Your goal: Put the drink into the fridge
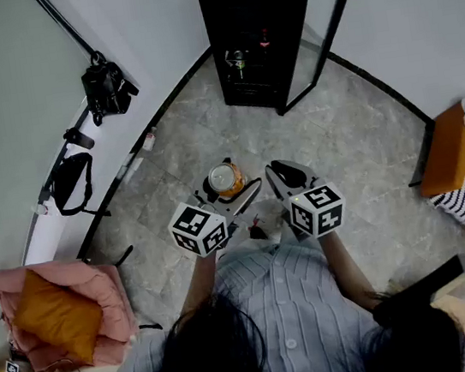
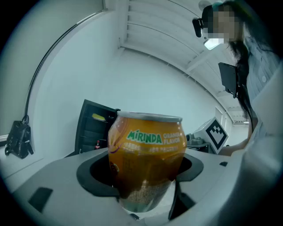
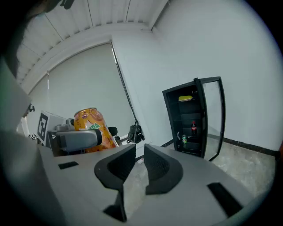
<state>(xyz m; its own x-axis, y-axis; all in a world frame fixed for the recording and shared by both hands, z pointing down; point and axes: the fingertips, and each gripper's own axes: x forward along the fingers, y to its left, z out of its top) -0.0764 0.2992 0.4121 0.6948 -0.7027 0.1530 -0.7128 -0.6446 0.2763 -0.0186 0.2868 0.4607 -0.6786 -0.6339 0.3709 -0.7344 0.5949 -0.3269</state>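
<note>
An orange Mirinda can [image 1: 224, 176] stands upright between the jaws of my left gripper [image 1: 231, 187], held over the stone floor. Up close, the can [image 2: 148, 150] fills the curved pads, and the left gripper [image 2: 146, 174] is shut on it. My right gripper [image 1: 283, 175] hangs beside it to the right; its jaws [image 3: 135, 154] are drawn together with nothing between them. The black fridge [image 1: 253, 43] stands ahead against the wall with its glass door [image 1: 321, 33] swung open to the right. The fridge [image 3: 191, 119] has a small bottle and a green can on its shelves.
A camera bag [image 1: 108, 87] hangs on a stand at the left wall, with a black bag [image 1: 72, 183] below it. A pink chair with an orange cushion [image 1: 57, 315] sits at the near left. An orange seat [image 1: 462, 157] is at the right.
</note>
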